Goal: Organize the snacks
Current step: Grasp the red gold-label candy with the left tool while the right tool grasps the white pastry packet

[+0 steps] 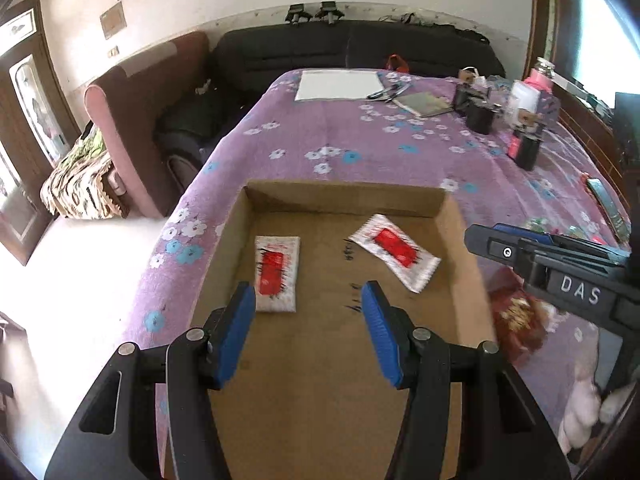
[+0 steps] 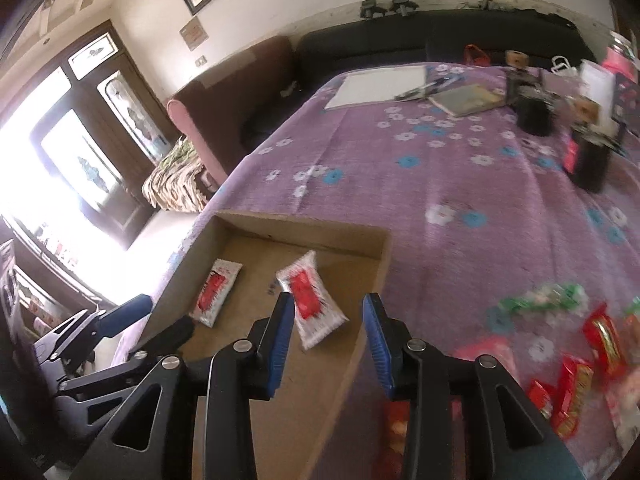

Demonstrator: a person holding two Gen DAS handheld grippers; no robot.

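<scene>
Inside the cardboard box on the purple floral desk lie two white-and-red snack packets — apart. Left hand-held gripper and right hand-held gripper hover spread, empty — more snacks lie beside the box.

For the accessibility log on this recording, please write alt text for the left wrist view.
The open, empty left gripper hovers over a shallow cardboard box holding two white-and-red snack packets, one at left and one angled at right. The box sits on a purple floral cloth. The right gripper enters from the right edge.
</scene>
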